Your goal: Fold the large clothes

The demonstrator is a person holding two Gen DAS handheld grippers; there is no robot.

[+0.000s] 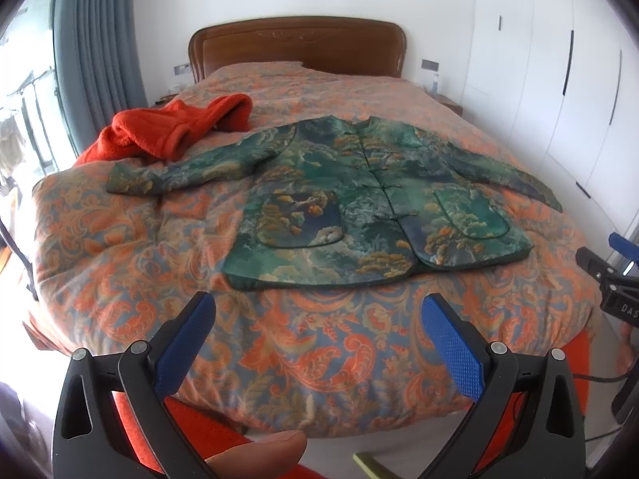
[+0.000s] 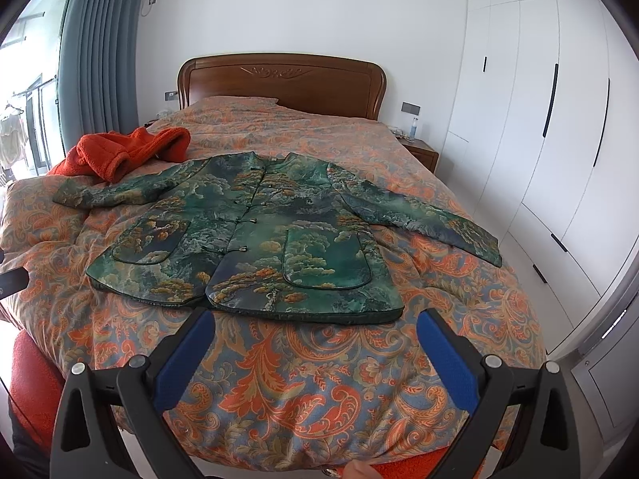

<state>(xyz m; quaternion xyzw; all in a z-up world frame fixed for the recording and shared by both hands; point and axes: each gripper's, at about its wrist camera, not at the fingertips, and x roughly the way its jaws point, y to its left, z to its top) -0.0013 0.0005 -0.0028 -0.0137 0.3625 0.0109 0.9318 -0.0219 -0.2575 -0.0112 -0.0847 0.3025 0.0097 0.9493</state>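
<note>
A green patterned jacket (image 1: 359,199) (image 2: 255,235) lies flat and face up on the bed, buttoned down the front, both sleeves spread out to the sides. My left gripper (image 1: 317,307) hovers open above the foot of the bed, short of the jacket's hem, with nothing between its blue pads. My right gripper (image 2: 315,323) is also open and empty, just short of the hem near the right front pocket. The right gripper's black body (image 1: 607,279) shows at the right edge of the left wrist view.
An orange fleece garment (image 1: 175,127) (image 2: 127,151) lies crumpled at the bed's far left, touching the jacket's left sleeve. The orange paisley quilt (image 1: 279,343) covers the bed. A wooden headboard (image 2: 279,80) stands behind, white wardrobes (image 2: 539,119) to the right, a grey curtain (image 1: 96,40) left.
</note>
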